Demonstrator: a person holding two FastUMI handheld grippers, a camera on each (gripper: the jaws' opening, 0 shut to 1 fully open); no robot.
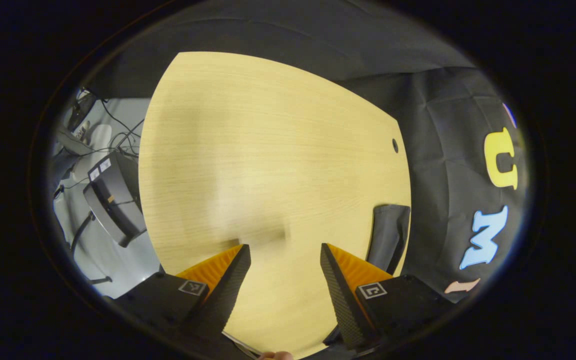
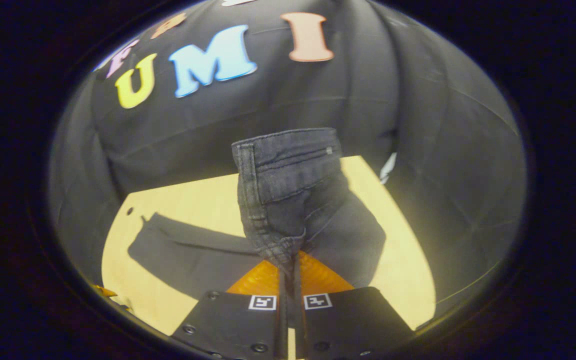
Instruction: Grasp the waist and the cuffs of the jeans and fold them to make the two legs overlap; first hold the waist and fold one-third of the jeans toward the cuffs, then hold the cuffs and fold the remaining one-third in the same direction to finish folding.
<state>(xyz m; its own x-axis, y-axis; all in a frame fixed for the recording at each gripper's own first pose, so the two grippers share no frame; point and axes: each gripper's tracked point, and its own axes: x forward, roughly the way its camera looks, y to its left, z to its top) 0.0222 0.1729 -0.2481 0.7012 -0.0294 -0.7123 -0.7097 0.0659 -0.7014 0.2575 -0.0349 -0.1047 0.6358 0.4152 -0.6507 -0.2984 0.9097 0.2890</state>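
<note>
Where the right gripper [image 2: 289, 270] shows at the bottom of the right gripper view, its jaws are clenched on a bunched fold of the dark grey denim jeans [image 2: 288, 200], lifting the waist end so that the waistband stands up in front of the booth's black cloth wall [image 2: 443, 150]. The rest of the jeans trails down onto the pale wooden counter [image 2: 193, 200], with one leg lying flat and stretching toward the counter's far left corner, close to a small round hole [image 2: 130, 211] in the top. In the left gripper view, the left gripper [image 1: 284, 260] hangs over bare counter with its jaws released and nothing between them; a piece of the jeans lies at the counter's right edge, just beside the right-hand finger.
</note>
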